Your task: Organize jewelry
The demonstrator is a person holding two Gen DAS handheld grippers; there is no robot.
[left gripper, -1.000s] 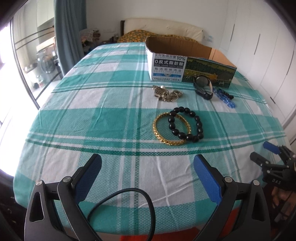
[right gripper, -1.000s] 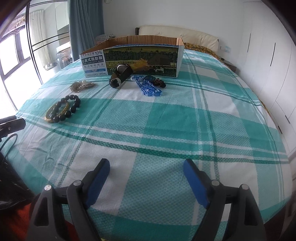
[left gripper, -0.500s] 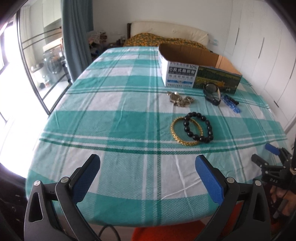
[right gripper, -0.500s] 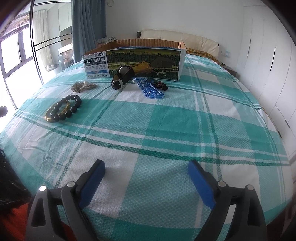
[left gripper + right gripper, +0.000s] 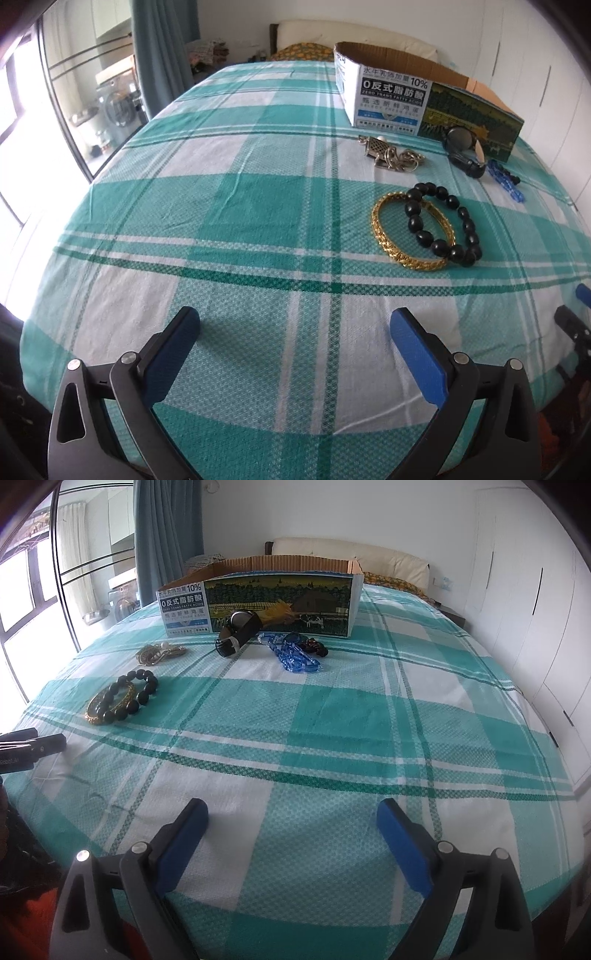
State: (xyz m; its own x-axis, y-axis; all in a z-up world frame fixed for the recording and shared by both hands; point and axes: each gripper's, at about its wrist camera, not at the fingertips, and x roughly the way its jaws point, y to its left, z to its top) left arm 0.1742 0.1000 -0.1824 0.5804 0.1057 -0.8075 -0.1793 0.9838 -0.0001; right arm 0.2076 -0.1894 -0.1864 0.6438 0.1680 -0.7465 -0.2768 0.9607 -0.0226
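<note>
Left wrist view: my left tongs [image 5: 295, 332] are spread and empty; the gold bangle [image 5: 406, 236] with the black bead bracelet [image 5: 443, 225] lies ahead-right, short of the cardboard box [image 5: 391, 107], so I judge this hand nearer.

Right wrist view: my right tongs [image 5: 291, 818] are opening, empty; the bracelets lie far left of them, short of the box.

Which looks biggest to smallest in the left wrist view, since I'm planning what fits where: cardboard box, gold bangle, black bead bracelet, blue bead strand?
1. cardboard box, by far the largest.
2. gold bangle and black bead bracelet: alike in size, overlapping, so unranked.
3. blue bead strand, smallest, though it lies farther away and partly hidden.
</note>
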